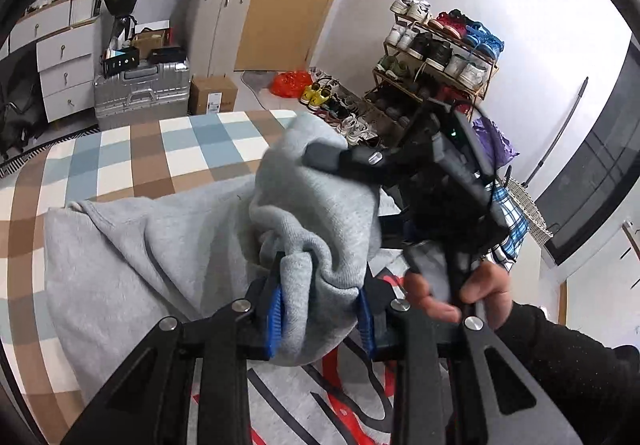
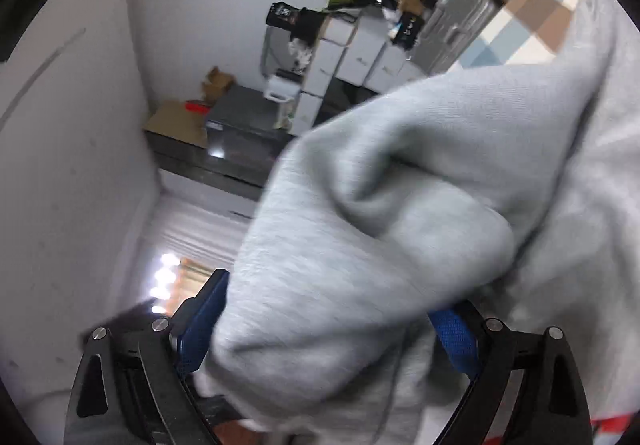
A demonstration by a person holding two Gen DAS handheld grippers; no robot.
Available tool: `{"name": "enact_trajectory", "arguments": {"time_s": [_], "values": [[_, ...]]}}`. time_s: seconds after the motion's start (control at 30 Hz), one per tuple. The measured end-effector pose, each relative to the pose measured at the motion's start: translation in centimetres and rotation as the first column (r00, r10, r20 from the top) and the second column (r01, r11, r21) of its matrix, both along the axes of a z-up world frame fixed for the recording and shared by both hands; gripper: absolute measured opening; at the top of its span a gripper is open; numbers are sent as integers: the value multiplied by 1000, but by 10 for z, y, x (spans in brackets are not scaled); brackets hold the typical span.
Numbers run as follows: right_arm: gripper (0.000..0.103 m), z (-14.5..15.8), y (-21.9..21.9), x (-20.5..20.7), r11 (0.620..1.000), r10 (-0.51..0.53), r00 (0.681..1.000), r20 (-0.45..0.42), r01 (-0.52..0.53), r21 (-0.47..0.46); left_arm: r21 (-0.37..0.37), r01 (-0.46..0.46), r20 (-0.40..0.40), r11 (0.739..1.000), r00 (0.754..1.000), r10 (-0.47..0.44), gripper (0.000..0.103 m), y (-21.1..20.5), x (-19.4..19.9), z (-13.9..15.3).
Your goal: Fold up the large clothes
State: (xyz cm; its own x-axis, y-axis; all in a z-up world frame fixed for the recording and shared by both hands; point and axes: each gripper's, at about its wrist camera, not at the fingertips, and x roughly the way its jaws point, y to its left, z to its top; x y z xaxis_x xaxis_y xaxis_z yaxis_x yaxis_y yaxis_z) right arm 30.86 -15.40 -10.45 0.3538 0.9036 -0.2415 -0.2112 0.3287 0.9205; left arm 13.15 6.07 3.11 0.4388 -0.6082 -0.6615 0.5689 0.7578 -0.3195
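A large grey sweatshirt [image 1: 160, 245] with a red and black print lies on a bed with a checked cover [image 1: 140, 157]. In the left wrist view my left gripper [image 1: 320, 309] is shut on a bunched fold of it, blue pads pressing both sides. Up and to the right, my right gripper [image 1: 322, 159] holds another part of the cloth lifted; a hand [image 1: 452, 297] in a black sleeve grips its handle. The right wrist view shows the right gripper [image 2: 328, 329] shut on a thick wad of the sweatshirt [image 2: 400, 205], which fills most of that view.
Beyond the bed's far edge stand a silver suitcase [image 1: 140, 89], a cardboard box [image 1: 212, 95], white drawers [image 1: 64, 65] and a loaded shoe rack [image 1: 436, 49]. A white wicker basket [image 1: 528, 209] sits at the right. Shoes lie on the floor by the rack.
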Motion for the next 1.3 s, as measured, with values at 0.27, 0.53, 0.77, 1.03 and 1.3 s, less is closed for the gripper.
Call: {"name": "enact_trajectory", "arguments": {"time_s": [0.27,0.53,0.77,1.03,1.3], "values": [[95,-40,-82,-42,974,-97,977,-191,54,-220,98,93,-28,991,996,-90,24,-41,-37,-59],[96,-40,-94,-41,977,-158,955,-253,114,-178,-12,26,-66,1000,997,-27,24,-34,-33,-66],[96,-48,-43,-8,995,-66,946,-317,38,-93,-8,39,-11,999,999,-39,24,-33,-41,-66],[95,-9,-21,12,999,-3,996,-93,-1,-47,12,57,44,998,997,-57,24,-27,-46,-68],[84,-5,-59,-48,756,-65,998,-7,45,-653,138,125,4,982,992,-127,28,-44,-49,-93]]}}
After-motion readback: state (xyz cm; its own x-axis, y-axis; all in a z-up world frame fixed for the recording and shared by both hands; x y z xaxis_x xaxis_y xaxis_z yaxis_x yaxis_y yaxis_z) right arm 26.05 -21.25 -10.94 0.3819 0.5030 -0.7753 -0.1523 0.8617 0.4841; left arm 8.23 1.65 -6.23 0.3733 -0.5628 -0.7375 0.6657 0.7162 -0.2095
